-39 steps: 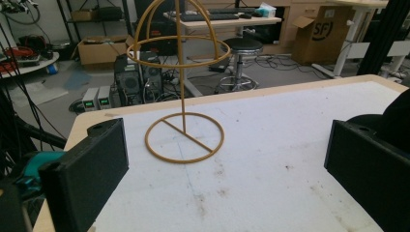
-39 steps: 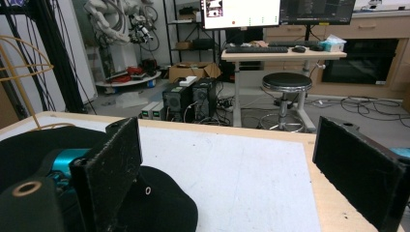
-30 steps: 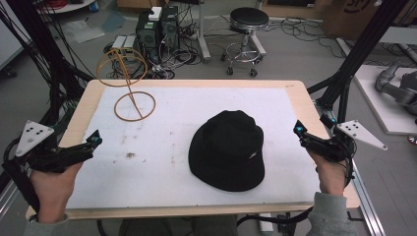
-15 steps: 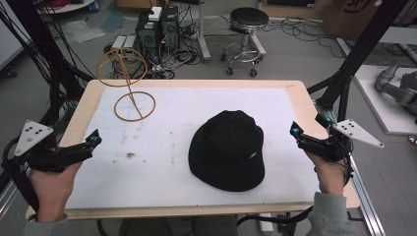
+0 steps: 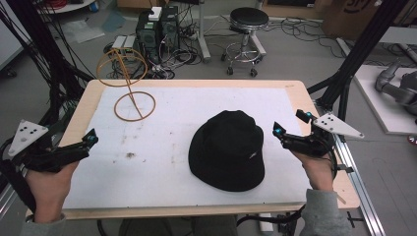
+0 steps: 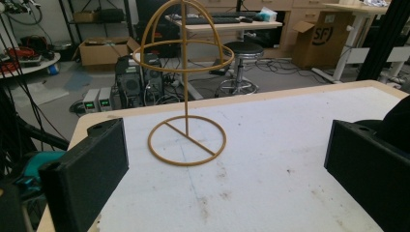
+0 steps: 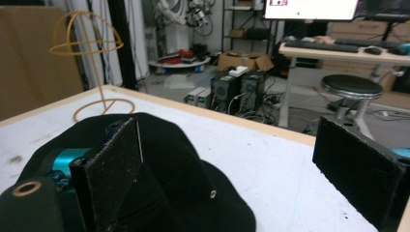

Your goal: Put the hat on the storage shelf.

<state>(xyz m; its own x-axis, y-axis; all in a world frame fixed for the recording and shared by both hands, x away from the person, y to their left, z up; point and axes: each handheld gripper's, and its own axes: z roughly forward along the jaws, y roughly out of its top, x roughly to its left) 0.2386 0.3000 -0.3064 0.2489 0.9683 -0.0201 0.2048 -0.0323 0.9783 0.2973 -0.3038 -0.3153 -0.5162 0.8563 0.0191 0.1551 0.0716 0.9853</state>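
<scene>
Right now a black bucket hat [image 5: 227,149] lies crown-up on the white table [image 5: 196,105], a little toward four o'clock from the table's middle, its brim flat on the surface. At about ten o'clock on the table, near the far left corner, stands a wire hat stand [image 5: 129,86]: a round base ring on the table, a thin upright rod, and a domed cage on top, all in a brass-yellow colour. Hat and stand are well apart. From the high view the right gripper [image 5: 290,129] hovers at three o'clock of the hat, just beside the brim but not touching it, with its jaws spread wide; in the right gripper view [image 7: 227,174] the hat fills the lower left between and behind the jaws, and nothing is pinched. The left gripper [image 5: 91,139] is held at the table's nine o'clock edge, well away from the hat and nearer the stand, pointing toward the middle of the table. In the left gripper view [image 6: 222,159] its jaws also stand wide apart and empty, with the stand's base ring seen straight ahead between them. A black stool [image 5: 249,18] and computer boxes [image 5: 156,25] sit on the floor beyond the table's twelve o'clock edge.
</scene>
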